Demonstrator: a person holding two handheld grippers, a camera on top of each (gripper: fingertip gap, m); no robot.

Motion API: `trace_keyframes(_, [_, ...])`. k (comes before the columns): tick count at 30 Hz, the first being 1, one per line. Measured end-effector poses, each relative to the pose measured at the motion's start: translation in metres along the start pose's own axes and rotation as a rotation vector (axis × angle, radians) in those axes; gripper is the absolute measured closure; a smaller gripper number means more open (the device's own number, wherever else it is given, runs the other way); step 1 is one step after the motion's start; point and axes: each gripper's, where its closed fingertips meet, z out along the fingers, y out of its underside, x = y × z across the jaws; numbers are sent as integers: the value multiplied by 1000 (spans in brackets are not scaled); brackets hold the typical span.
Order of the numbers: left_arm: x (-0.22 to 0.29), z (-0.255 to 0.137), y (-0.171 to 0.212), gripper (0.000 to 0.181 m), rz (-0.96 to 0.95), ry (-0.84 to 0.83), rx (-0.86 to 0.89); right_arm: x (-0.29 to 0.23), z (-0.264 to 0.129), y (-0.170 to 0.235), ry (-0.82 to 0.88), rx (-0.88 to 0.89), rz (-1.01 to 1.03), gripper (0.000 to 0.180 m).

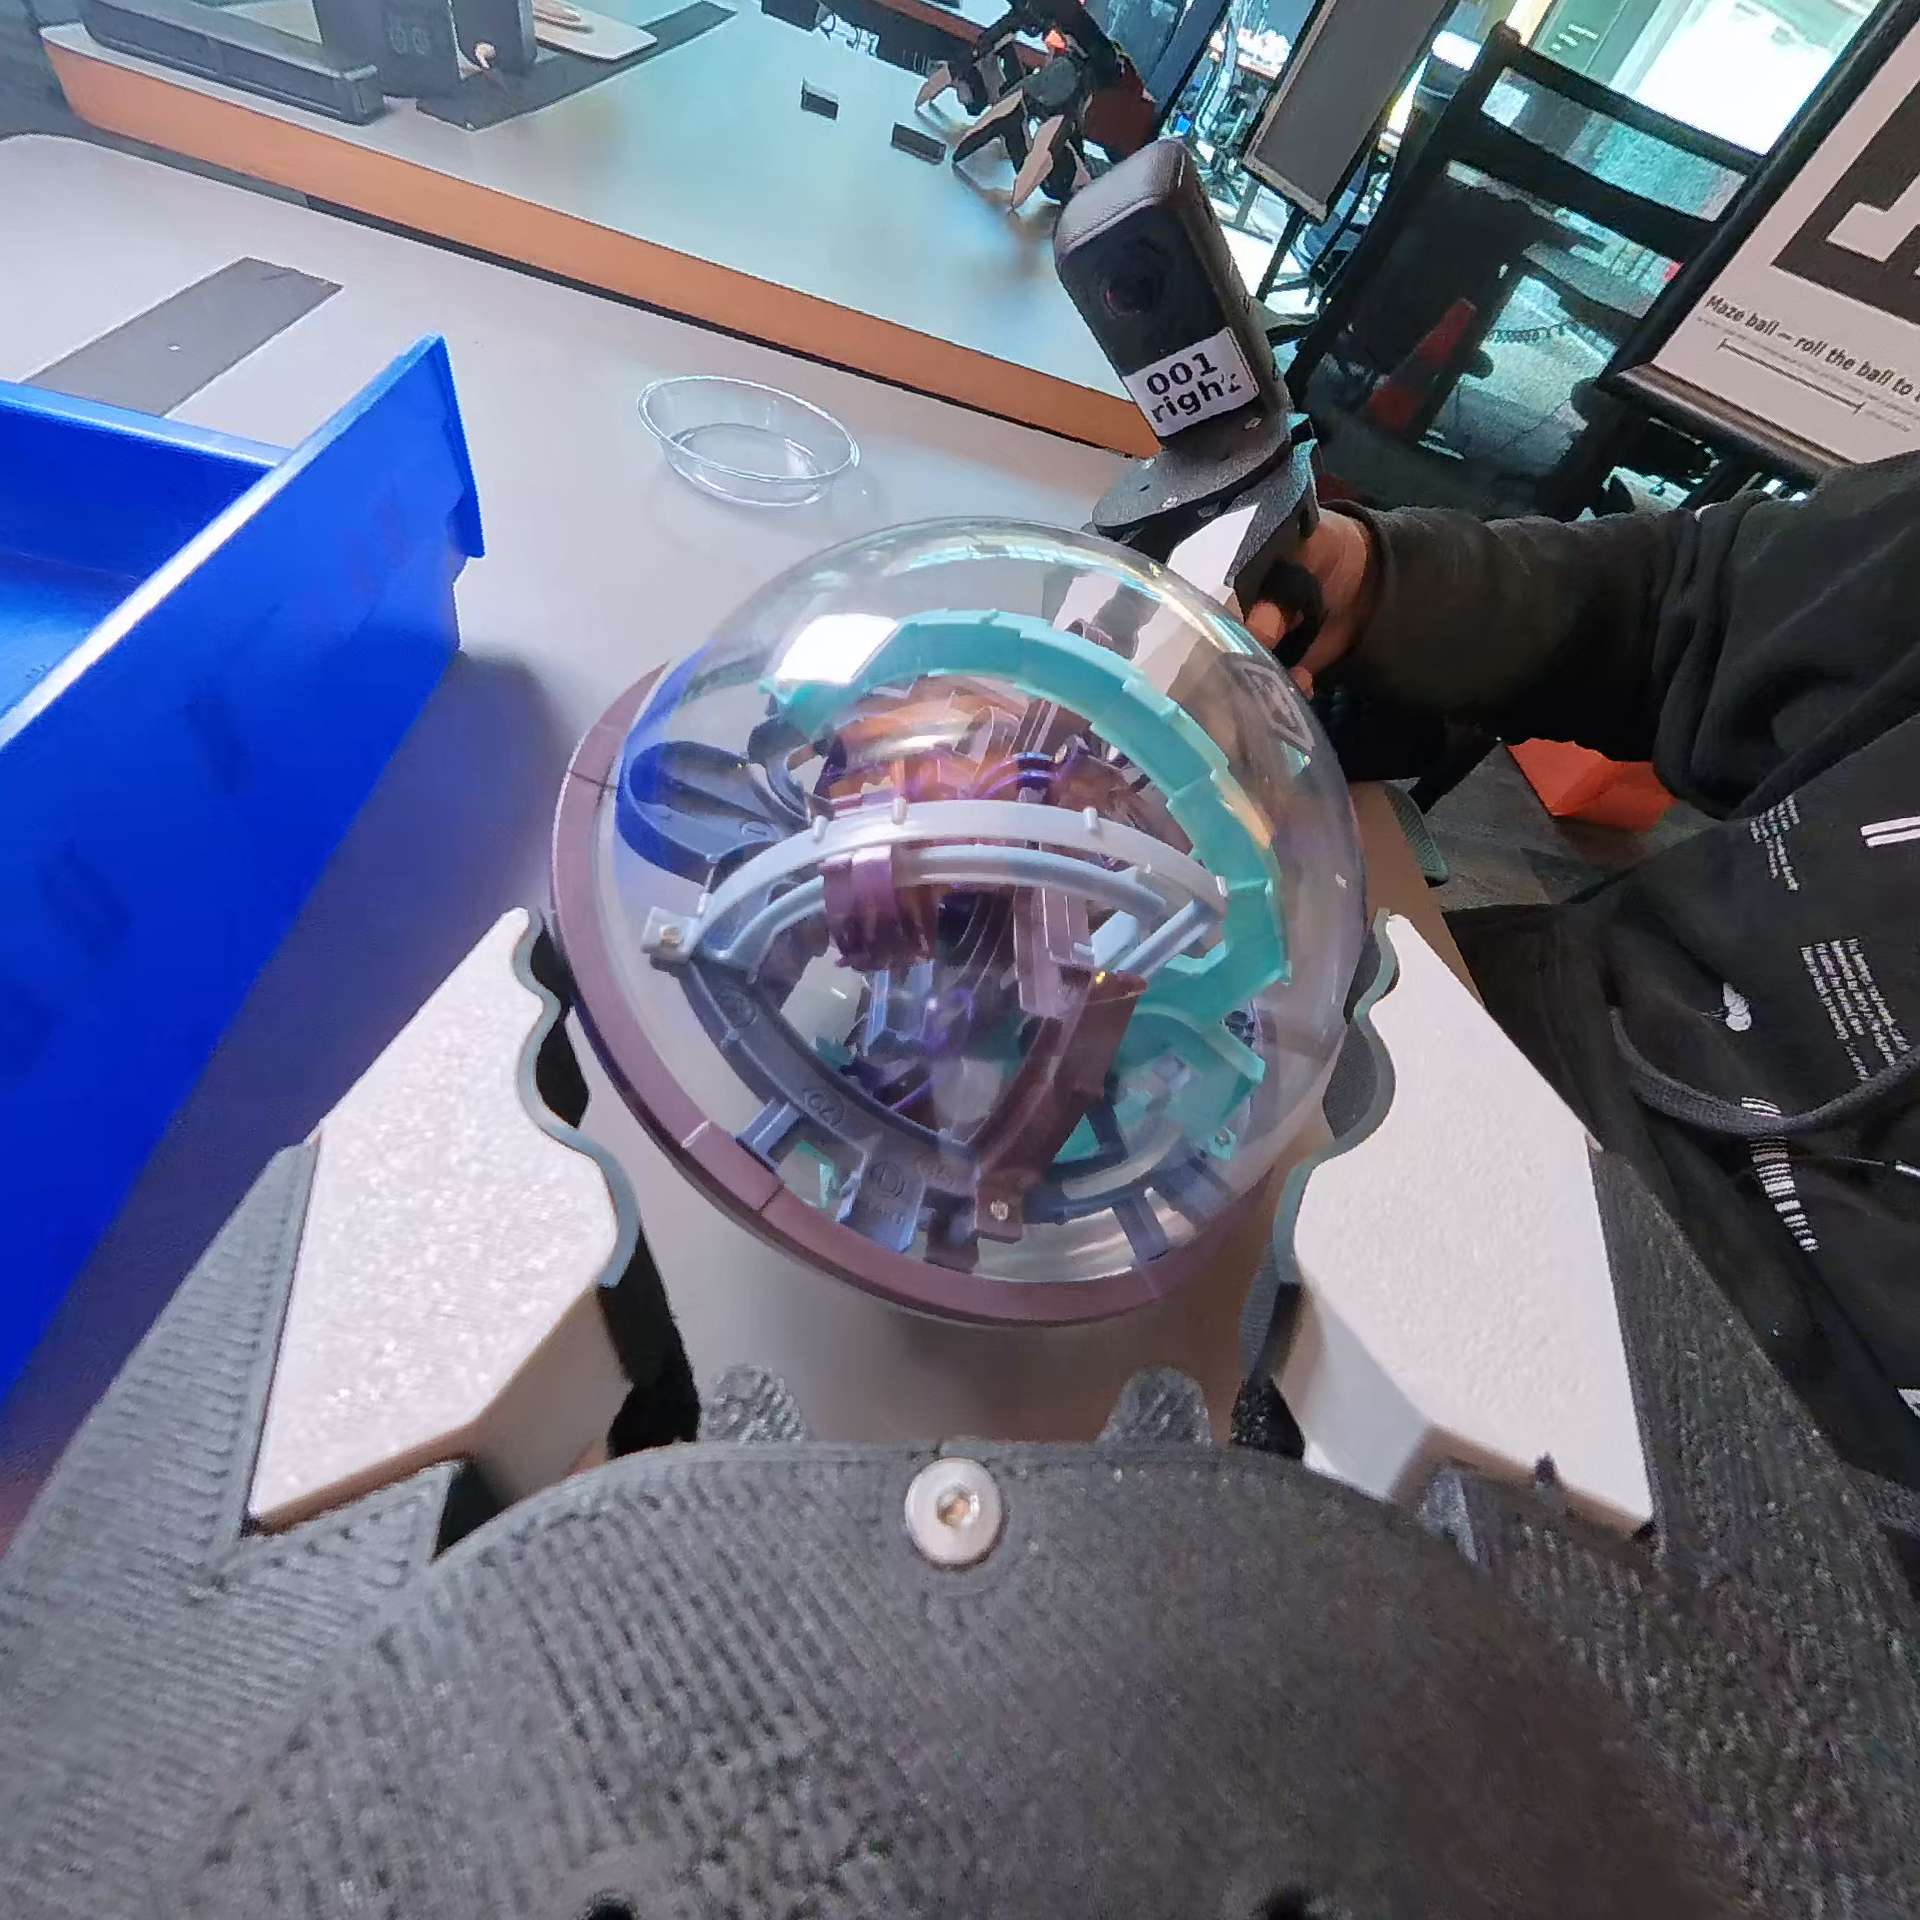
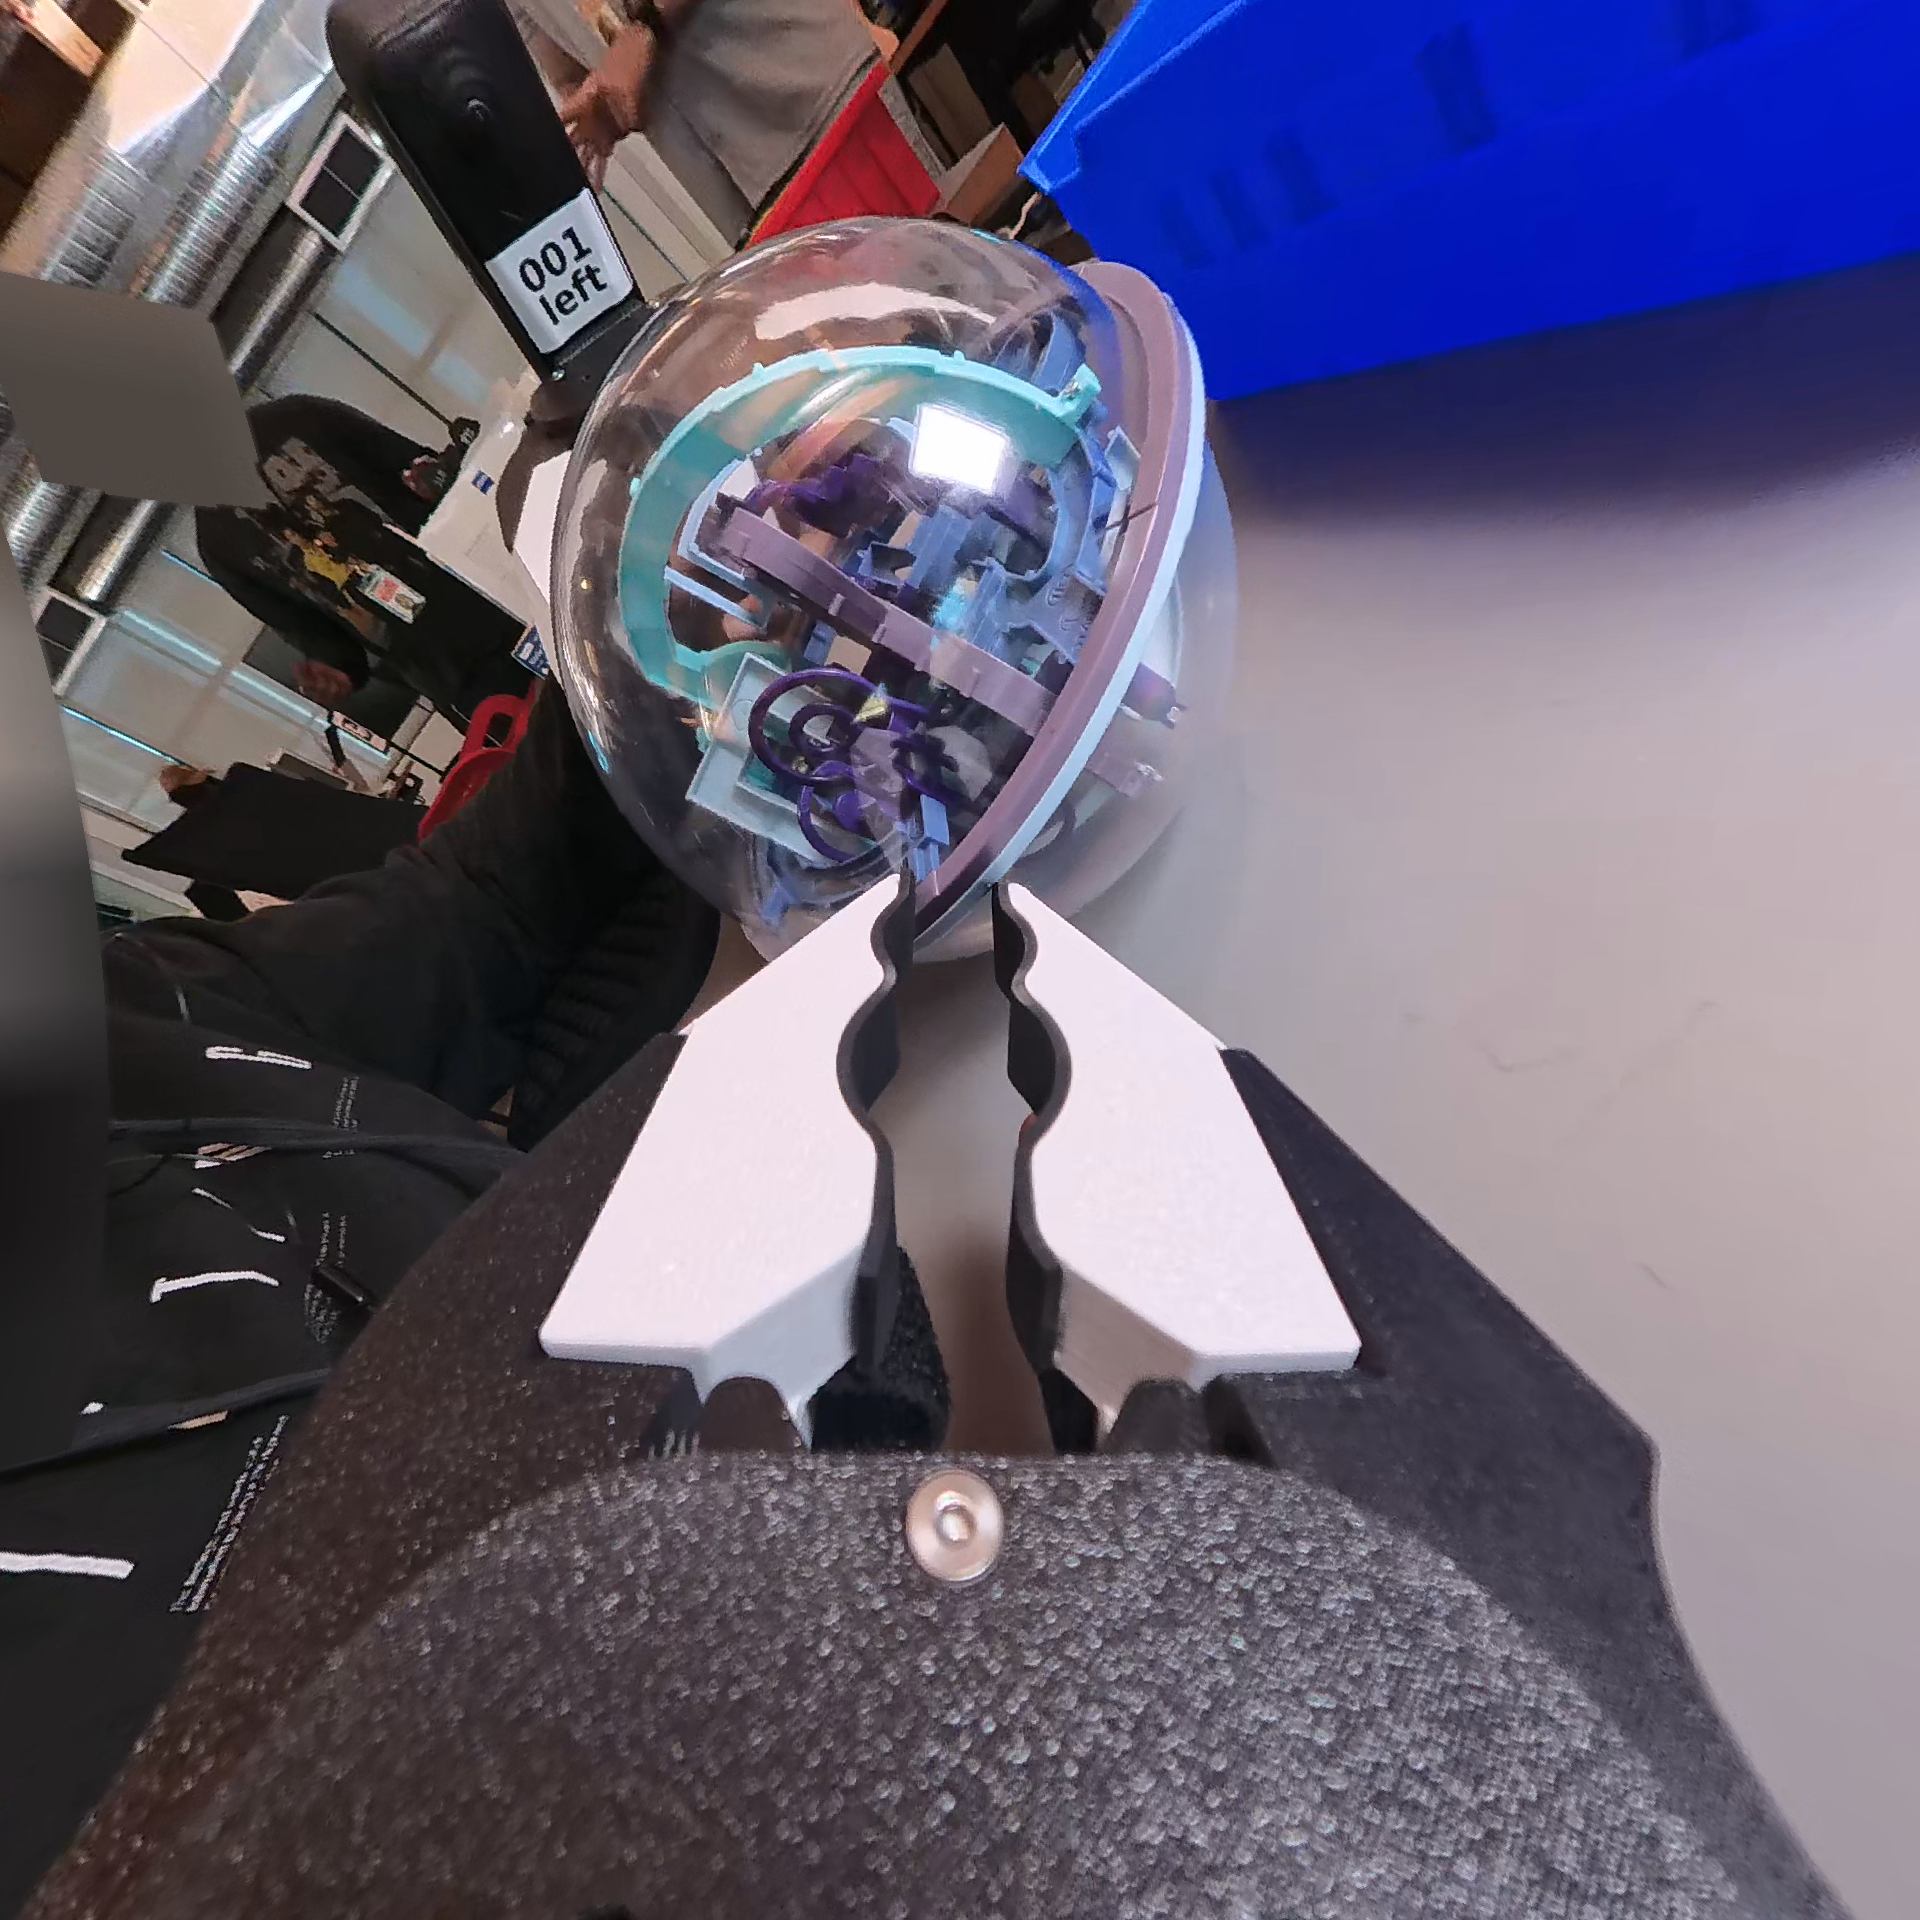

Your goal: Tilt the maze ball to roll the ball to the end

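Note:
The maze ball (image 1: 956,914) is a clear sphere with a purple equator ring and teal, grey and purple tracks inside. It sits tilted between the two white fingers of my left gripper (image 1: 951,935), which press on its left and right sides. My right gripper (image 2: 951,894) is nearly closed, with its fingertips pinching the purple ring of the maze ball (image 2: 894,582) at the near bottom. The right gripper also shows in the left wrist view (image 1: 1205,540), behind the sphere. I cannot pick out the small rolling ball inside.
A blue bin (image 1: 208,675) stands close to the left of the sphere, also in the right wrist view (image 2: 1455,177). A clear plastic bowl (image 1: 748,436) lies farther back on the grey table (image 1: 540,312). A person's black sleeve (image 1: 1662,665) is at the right.

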Motion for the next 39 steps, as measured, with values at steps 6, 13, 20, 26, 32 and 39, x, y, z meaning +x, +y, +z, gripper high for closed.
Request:
trace_keyframes(6, [-2, 4, -6, 36, -40, 24, 9, 1, 0, 6, -17, -16, 7, 166])
trace_keyframes(13, [-6, 6, -9, 36, -82, 47, 19, 2, 0, 5, -27, -21, 6, 165])
trace_keyframes(20, [-9, 9, -11, 36, -106, 66, 12, 4, -1, 5, -18, -43, -28, 162])
trace_keyframes(26, [-13, 11, -12, 36, -148, 85, 2, 8, -8, -1, 82, -117, -288, 132])
trace_keyframes(32, [-18, 16, -16, 36, -184, 88, -12, 0, -12, -22, 162, -222, -707, 112])
trace_keyframes(39, [-24, 26, -21, 36, -176, 61, -81, -20, -8, -56, 118, -395, -1089, 97])
